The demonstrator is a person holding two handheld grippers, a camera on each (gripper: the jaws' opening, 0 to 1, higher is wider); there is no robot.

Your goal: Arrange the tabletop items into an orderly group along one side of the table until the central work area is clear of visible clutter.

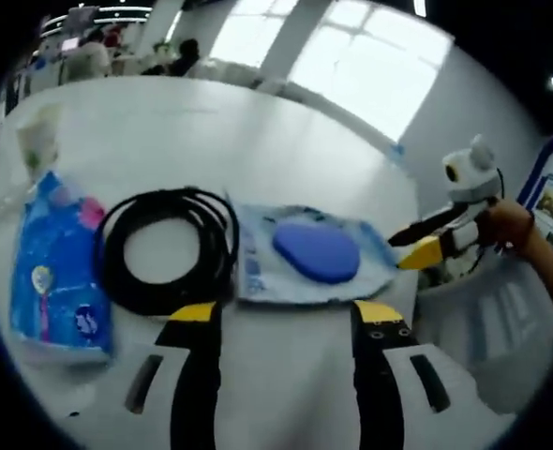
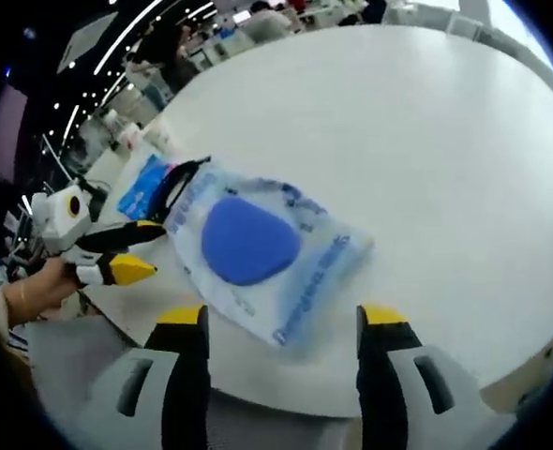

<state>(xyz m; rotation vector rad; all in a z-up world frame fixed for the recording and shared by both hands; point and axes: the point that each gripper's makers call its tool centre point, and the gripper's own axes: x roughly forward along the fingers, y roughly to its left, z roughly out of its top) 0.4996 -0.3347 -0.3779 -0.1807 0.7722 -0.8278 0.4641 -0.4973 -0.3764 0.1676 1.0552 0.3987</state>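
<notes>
Step in hand: judging by the layout, the clear pouch (image 1: 309,255) with the blue oval pad (image 1: 316,251) is waiting to be nudged closer to the row.
Doing it well: slide it flat, gripping 1 crinkly edge, not the pad.
Left gripper (image 1: 286,312): jaws spread wide, holding nothing, hovering short of the pouch.
Right gripper (image 2: 281,317): also gaping and empty.
Row: blue printed packet (image 1: 56,272), coiled black cable (image 1: 169,248) and pouch are lying side by side near the table (image 1: 258,122) edge.
Textures: glossy film, rubbery cord, smooth white top.
</notes>
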